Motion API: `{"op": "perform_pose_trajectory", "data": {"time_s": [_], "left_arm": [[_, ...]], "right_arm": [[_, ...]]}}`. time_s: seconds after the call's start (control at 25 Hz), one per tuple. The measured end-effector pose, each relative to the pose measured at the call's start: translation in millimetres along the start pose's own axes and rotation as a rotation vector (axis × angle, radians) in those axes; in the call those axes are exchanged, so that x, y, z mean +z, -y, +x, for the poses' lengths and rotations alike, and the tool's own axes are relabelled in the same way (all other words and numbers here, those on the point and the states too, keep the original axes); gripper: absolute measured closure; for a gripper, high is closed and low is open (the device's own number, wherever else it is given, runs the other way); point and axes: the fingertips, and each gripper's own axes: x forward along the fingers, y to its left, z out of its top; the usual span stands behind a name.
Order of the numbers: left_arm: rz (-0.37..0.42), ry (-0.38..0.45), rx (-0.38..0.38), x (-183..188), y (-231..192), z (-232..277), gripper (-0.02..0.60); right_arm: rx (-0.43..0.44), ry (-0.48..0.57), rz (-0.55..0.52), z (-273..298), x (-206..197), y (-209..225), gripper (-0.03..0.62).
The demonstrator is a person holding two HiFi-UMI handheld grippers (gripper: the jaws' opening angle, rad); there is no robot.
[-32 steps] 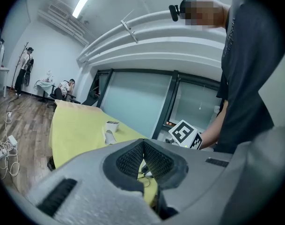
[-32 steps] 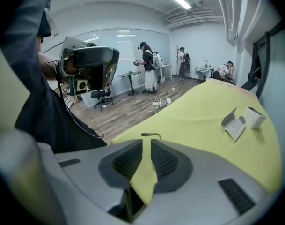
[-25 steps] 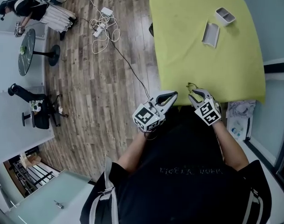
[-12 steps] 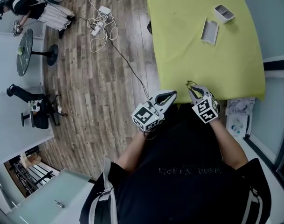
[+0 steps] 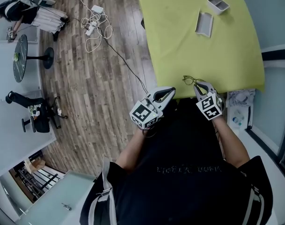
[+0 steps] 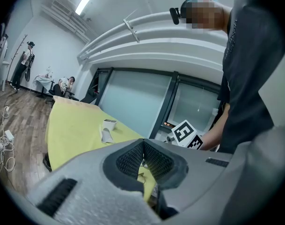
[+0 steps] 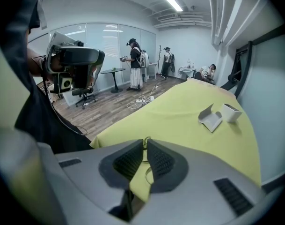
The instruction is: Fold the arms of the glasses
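Observation:
Thin wire-framed glasses (image 5: 190, 81) hang over the near edge of the yellow-green table (image 5: 203, 55). My right gripper (image 5: 199, 85) is shut on them. In the right gripper view the wire of the glasses (image 7: 145, 139) sits pinched between the dark ribbed pads, at the tip of the right gripper (image 7: 145, 147). My left gripper (image 5: 171, 92) is a short way to the left of the glasses, off the table's corner. It is shut with nothing in it, and in its own view the left gripper (image 6: 142, 142) has its pads meeting.
A white stand (image 5: 204, 23) and a small white box (image 5: 218, 3) sit at the table's far end. Left of the table on the wooden floor lie a power strip and cables (image 5: 96, 20). People stand far off by a round table (image 5: 18, 55).
The right gripper has carried the glasses slightly up and forward over the table edge, so more of the frame shows. The left gripper has hardly moved.

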Motion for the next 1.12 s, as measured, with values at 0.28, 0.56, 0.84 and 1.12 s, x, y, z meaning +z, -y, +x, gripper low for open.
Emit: {"op": "perform_pose_trajectory", "data": {"time_s": [0.28, 0.56, 0.84, 1.12], "left_arm": [[-0.004, -0.020, -0.017, -3.6, 2.6, 8.3, 0.563], [-0.007, -0.037, -0.021, -4.3, 2.3, 15.2, 0.563], [-0.007, -0.049, -0.020, -5.4, 3.7, 19.0, 0.563], [-0.018, -0.046, -0.020, -6.3, 3.0, 23.0, 0.563]], "right_arm": [[-0.034, -0.046, 0.046, -0.9, -33.3, 12.6, 0.549], [-0.042, -0.083, 0.075, 3.8, -60.6, 23.2, 0.549], [-0.022, -0.113, 0.065, 11.0, -75.5, 28.3, 0.549], [-0.026, -0.134, 0.075, 26.3, -91.0, 33.7, 0.549]]}}
